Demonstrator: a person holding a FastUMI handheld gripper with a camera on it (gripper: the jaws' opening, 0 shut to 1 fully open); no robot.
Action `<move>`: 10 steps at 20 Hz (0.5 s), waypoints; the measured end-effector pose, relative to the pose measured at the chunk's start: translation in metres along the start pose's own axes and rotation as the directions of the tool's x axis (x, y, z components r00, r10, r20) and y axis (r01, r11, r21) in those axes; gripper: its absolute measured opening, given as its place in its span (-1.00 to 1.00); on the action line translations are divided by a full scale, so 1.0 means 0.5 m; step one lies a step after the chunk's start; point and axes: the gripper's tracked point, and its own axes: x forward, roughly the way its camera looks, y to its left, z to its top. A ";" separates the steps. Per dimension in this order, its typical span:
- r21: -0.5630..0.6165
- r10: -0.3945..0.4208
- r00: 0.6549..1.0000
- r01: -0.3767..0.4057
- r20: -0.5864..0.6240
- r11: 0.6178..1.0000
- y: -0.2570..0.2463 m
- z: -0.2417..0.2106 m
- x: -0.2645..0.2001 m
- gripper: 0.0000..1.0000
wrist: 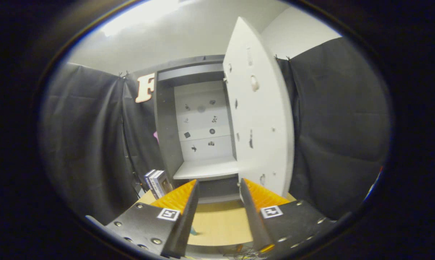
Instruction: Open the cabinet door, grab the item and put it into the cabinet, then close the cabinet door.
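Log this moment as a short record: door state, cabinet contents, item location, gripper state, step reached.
cabinet door: swung wide open, hinged on the right of the opening
cabinet: grey frame, pale back panel with small dark marks; its shelf looks bare
item: box standing on the wooden table, left of the cabinet, beyond the left finger
gripper: fingers apart, nothing between them, aimed at the cabinet opening
step reached: door open; box not yet grabbed
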 end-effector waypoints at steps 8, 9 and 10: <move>-0.007 0.090 0.988 -0.091 -0.124 0.996 0.169 -0.173 0.125 0.82; -0.007 0.100 0.984 -0.102 -0.146 0.995 0.179 -0.201 0.145 0.86; -0.002 0.112 0.980 -0.114 -0.167 0.994 0.190 -0.230 0.163 0.91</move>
